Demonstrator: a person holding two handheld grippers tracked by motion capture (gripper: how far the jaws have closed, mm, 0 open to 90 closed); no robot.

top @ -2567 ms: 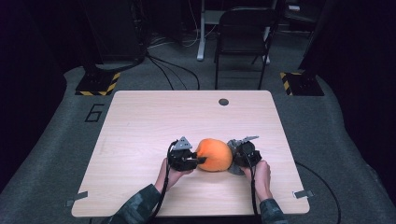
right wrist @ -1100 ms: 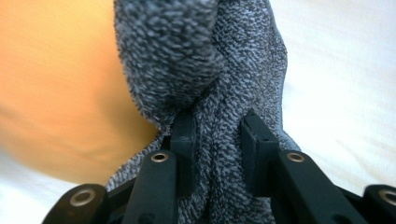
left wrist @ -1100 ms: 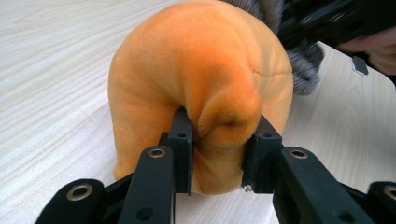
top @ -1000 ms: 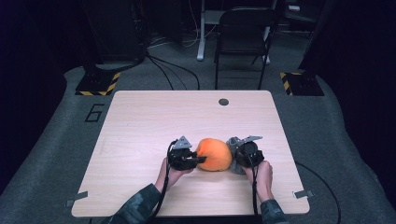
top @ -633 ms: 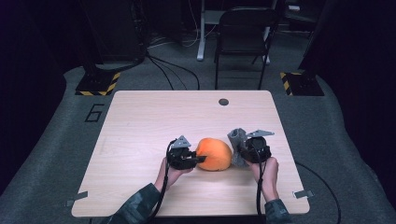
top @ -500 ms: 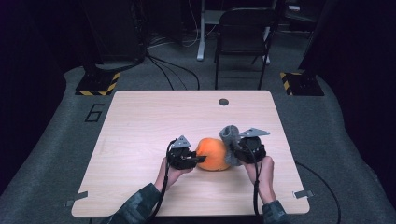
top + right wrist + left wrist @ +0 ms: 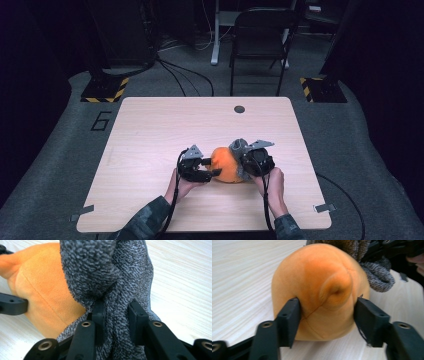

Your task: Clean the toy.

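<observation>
Wood table (image 7: 150, 130), orange plush (image 7: 319, 290) betw. left tool (image 7: 327, 320) jaws (just opened)

One mark could be read: a large dark numeral 6 (image 7: 101, 121) stood on the grey floor mat (image 7: 60, 150), at about ten o'clock from the table (image 7: 150, 130), just beside its far left corner.

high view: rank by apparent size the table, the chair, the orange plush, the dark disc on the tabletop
1. table
2. chair, though it stands farther from the camera, so its true size is unsure
3. orange plush
4. dark disc, smallest by far
</observation>
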